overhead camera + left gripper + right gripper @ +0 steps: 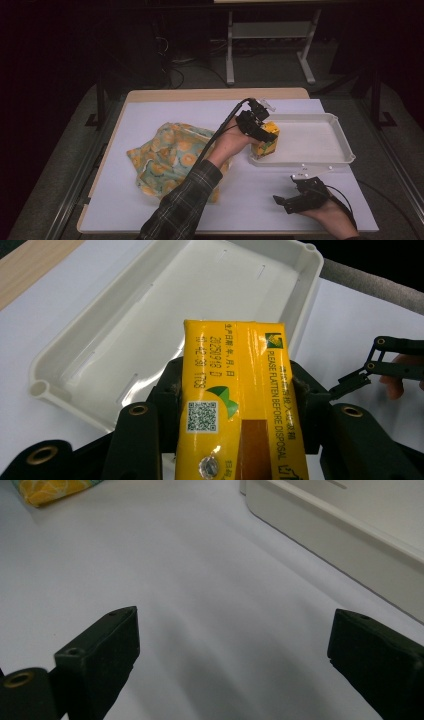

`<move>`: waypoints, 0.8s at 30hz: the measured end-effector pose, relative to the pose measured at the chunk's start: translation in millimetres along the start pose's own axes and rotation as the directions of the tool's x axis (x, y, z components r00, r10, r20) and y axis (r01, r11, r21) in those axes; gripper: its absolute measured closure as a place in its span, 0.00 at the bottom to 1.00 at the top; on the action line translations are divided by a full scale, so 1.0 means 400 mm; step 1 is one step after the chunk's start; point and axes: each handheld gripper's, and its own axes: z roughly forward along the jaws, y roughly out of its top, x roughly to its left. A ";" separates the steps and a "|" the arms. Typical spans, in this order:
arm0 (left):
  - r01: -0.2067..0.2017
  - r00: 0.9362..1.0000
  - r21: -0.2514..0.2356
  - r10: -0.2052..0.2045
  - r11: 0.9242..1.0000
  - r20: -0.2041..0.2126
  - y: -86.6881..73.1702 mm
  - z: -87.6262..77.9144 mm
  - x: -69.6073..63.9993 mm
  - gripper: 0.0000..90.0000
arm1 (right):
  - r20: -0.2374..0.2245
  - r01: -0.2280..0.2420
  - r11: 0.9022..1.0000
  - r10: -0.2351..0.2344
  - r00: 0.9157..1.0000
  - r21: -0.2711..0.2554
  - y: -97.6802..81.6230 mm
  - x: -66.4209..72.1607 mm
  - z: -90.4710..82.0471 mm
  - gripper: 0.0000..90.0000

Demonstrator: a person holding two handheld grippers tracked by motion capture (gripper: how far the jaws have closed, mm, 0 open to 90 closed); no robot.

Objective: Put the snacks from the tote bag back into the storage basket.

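Note:
A yellow drink carton (266, 139) with printed text and a QR code is clamped between the jaws of my left gripper (261, 131). It hangs at the near left corner of the white tray (320, 142). In the left gripper view the carton (235, 395) fills the gap between both black jaws, above the tray (90, 360). My right gripper (292, 201) rests low near the table's front edge, right of centre. Its jaws stand wide apart over bare white tabletop (210, 595), with nothing between them.
A crumpled yellow and green patterned cloth bag (167, 157) lies left of the tray; its corner (52, 490) shows in the right gripper view. The tray's side wall (340, 540) rises close by. A white sheet (150, 117) covers the wooden table.

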 end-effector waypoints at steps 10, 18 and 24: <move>0.009 1.000 0.010 -0.009 1.000 0.006 -0.003 0.027 0.006 0.57 | 0.000 0.003 1.000 -0.003 1.000 -0.003 -0.001 -0.001 -0.001 0.07; 0.005 1.000 0.034 -0.005 0.999 0.005 -0.008 0.049 0.007 0.57 | 0.001 0.004 1.000 -0.004 1.000 -0.004 -0.001 -0.002 -0.001 0.07; 0.003 1.000 0.051 -0.003 0.999 0.003 -0.012 0.063 0.005 0.57 | 0.001 0.002 1.000 -0.002 1.000 -0.004 -0.001 -0.002 -0.002 0.07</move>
